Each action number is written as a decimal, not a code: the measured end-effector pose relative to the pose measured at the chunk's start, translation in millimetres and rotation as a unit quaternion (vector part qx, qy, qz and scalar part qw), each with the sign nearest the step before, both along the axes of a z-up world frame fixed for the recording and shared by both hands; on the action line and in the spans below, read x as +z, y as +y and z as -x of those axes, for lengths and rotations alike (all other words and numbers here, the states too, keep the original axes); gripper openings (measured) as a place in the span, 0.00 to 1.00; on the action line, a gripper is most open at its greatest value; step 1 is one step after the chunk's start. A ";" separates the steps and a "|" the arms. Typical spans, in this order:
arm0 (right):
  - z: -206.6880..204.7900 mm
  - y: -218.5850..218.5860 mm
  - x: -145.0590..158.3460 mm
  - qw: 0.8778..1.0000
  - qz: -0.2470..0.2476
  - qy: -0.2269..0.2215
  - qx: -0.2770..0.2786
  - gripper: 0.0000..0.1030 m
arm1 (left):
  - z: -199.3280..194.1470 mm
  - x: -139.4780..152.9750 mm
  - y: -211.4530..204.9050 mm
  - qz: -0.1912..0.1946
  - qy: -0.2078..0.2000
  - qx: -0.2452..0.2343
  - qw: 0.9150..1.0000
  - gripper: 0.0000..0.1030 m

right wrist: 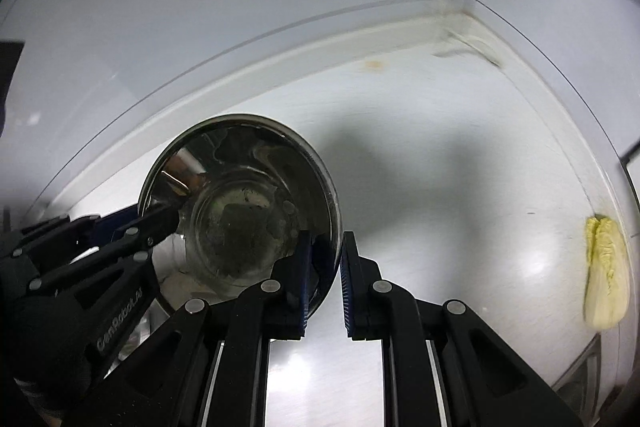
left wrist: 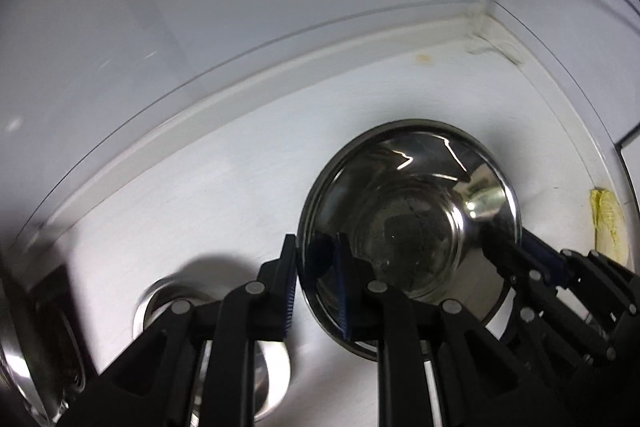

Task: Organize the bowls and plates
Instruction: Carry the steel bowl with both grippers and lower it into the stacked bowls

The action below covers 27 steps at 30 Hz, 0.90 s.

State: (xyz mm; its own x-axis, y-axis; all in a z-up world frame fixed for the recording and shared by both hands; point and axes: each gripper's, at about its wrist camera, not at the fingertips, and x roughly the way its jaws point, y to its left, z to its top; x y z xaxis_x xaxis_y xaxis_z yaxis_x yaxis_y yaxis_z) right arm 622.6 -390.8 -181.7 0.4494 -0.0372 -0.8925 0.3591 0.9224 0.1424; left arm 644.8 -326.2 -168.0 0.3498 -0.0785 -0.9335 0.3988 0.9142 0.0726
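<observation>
A shiny steel bowl (left wrist: 408,211) is held tilted above a steel counter (left wrist: 224,187), its inside facing the cameras. My left gripper (left wrist: 316,287) has its jaws on either side of the bowl's left rim. My right gripper (right wrist: 325,279) straddles the bowl's (right wrist: 240,211) right rim the same way, one finger inside and one outside. Each gripper also shows in the other's view: the right one (left wrist: 532,263) at the bowl's right edge, the left one (right wrist: 152,223) at its left edge. A second steel bowl (left wrist: 224,351) sits on the counter below my left gripper.
A white wall and raised ledge (left wrist: 280,75) run behind the counter and meet a side wall at a corner (left wrist: 484,15). A pale yellow sponge-like lump (right wrist: 604,275) lies at the counter's right edge. Another steel vessel's rim (left wrist: 36,359) shows at the far left.
</observation>
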 end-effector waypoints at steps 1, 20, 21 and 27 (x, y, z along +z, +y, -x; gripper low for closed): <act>-1.9 22.6 3.2 1.000 0.001 -0.001 0.012 0.11 | 1.1 2.9 23.6 -0.001 -0.002 0.011 1.000 0.16; -16.3 212.3 -44.1 0.991 0.000 0.050 0.128 0.12 | 26.8 -51.8 212.3 -0.004 0.049 0.098 0.994 0.16; -15.1 218.8 -43.5 0.990 0.001 0.053 0.128 0.12 | 26.6 -54.5 212.4 -0.004 0.051 0.099 0.994 0.16; -22.3 226.8 -54.8 0.989 0.000 0.065 0.130 0.12 | 27.9 -63.6 213.0 -0.010 0.059 0.097 0.993 0.16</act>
